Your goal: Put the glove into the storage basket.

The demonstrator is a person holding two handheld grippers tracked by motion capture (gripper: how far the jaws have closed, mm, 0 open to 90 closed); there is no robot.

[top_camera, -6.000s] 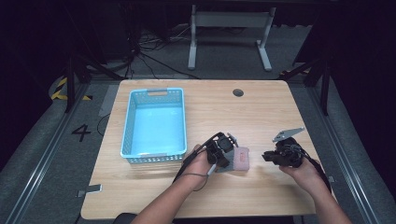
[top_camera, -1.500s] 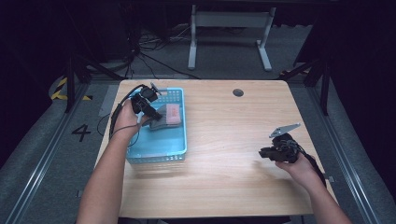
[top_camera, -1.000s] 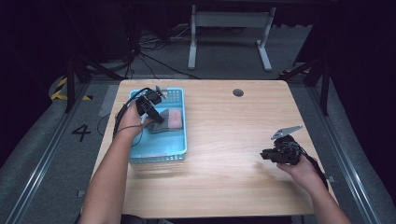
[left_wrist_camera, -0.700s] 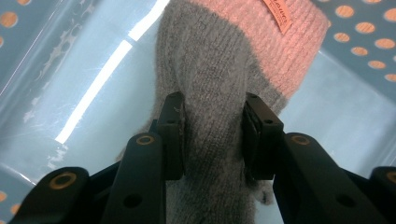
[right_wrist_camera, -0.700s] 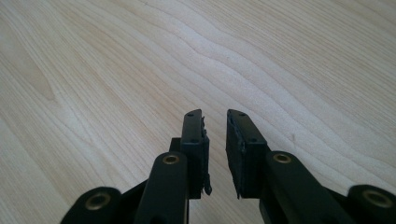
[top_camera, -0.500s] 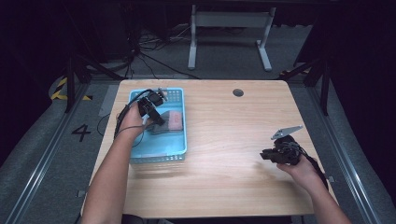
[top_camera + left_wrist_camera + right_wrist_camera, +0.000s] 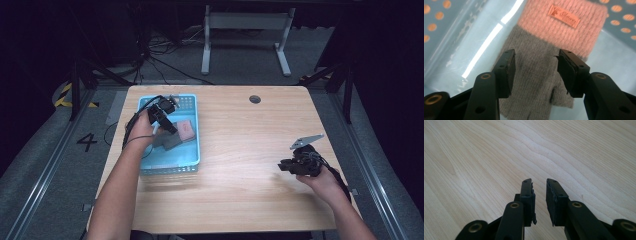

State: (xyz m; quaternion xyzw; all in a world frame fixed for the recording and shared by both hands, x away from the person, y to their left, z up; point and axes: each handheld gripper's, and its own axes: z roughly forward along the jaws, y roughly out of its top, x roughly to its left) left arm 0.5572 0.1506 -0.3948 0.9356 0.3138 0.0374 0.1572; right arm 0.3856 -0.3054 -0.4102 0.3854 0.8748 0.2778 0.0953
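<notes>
A grey knitted glove [image 7: 536, 82] with a pink cuff lies flat on the floor of the blue basket [image 7: 192, 150], at about ten o'clock on the wooden table [image 7: 250, 200]. The left gripper [image 7: 535, 68] hovers over it, its jaws just opened and clear of the wool. The right gripper [image 7: 539, 202] waits at four o'clock, narrowly parted and empty. The glove looks light, soft and floppy; the thick cuff seems the surest place to pinch.
</notes>
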